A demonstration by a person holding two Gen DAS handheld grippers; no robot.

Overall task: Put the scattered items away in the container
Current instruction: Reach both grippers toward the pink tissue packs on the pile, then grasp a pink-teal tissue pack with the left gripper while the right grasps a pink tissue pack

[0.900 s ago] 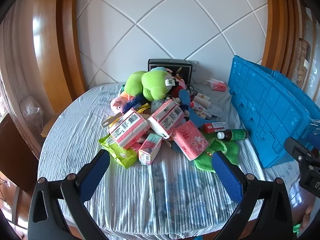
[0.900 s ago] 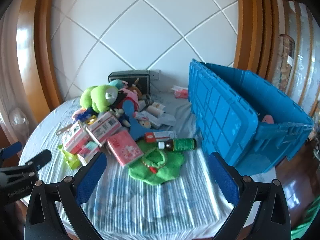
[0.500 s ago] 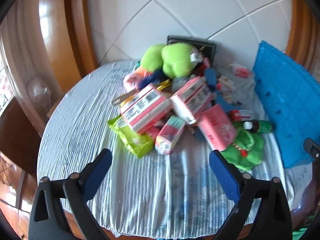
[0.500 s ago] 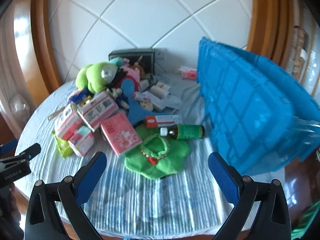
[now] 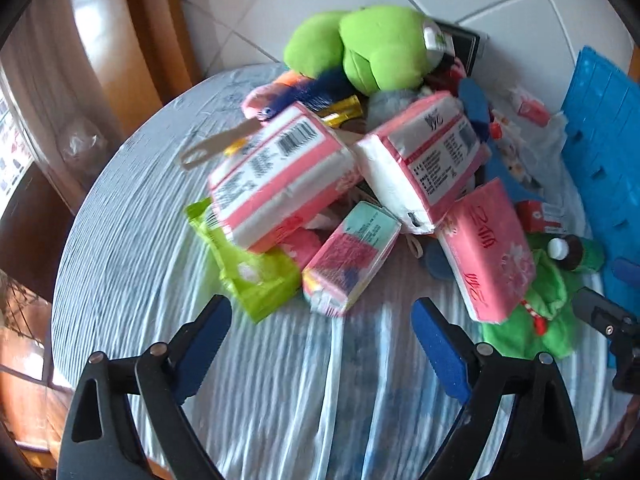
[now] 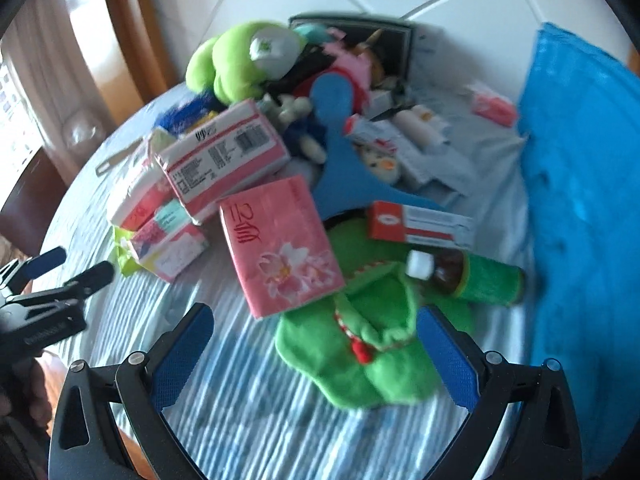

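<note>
A heap of items lies on a round table with a striped cloth (image 5: pixel 160 248). My left gripper (image 5: pixel 322 320) is open and empty, just short of a small pink-and-teal tissue pack (image 5: pixel 352 258) and a lime green packet (image 5: pixel 248 264). Two larger pink-and-white tissue packs (image 5: pixel 280 176) lie behind them. My right gripper (image 6: pixel 316 330) is open and empty over a green plush cloth (image 6: pixel 368 356), next to a pink flowered tissue pack (image 6: pixel 280 240) and a green-labelled bottle (image 6: pixel 468 276). The blue container (image 6: pixel 584 208) stands at the right.
A green plush toy (image 5: pixel 380 48) tops the heap at the back. A red-and-white box (image 6: pixel 420 226), a blue hanger-shaped piece (image 6: pixel 340 152) and small tubes lie mid-table. A tiled wall and wooden frame stand behind. The table edge is close below both grippers.
Both grippers have moved forward and down toward the heap, so the items now look much larger. Both stay open. Nothing on the table has moved.
</note>
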